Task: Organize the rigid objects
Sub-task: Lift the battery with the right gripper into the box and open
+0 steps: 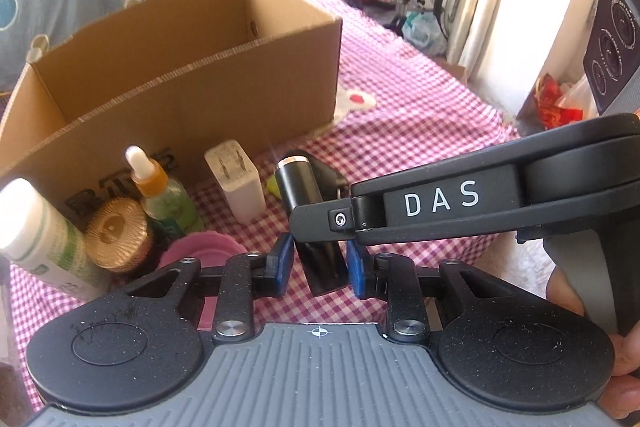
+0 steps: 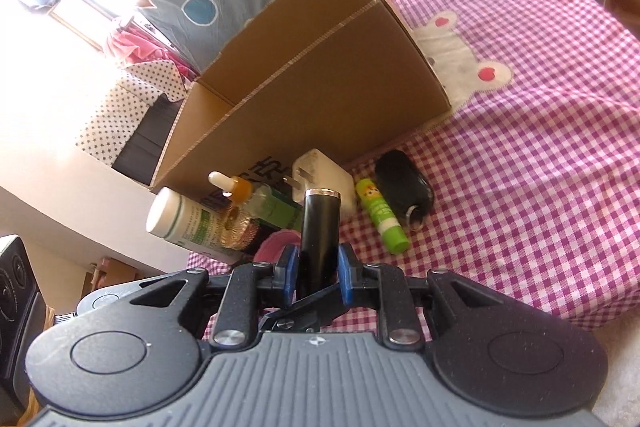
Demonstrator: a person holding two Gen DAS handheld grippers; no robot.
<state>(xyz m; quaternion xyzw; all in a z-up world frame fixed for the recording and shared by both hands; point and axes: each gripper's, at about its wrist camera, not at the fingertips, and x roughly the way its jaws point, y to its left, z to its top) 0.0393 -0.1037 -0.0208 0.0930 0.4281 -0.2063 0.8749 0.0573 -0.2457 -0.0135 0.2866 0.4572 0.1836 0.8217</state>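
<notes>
Open cardboard box (image 2: 320,83) on pink gingham bedspread (image 2: 520,147), white charger (image 2: 324,179), glue stick (image 2: 382,221) and dark key fob (image 2: 404,183) just beside its front wall. Black tube (image 2: 320,227) off the bedspread between both grippers: right gripper (image 2: 317,269) jaws pinch its lower part. Left gripper (image 1: 320,267) jaws straddle its base, contact unclear.
</notes>
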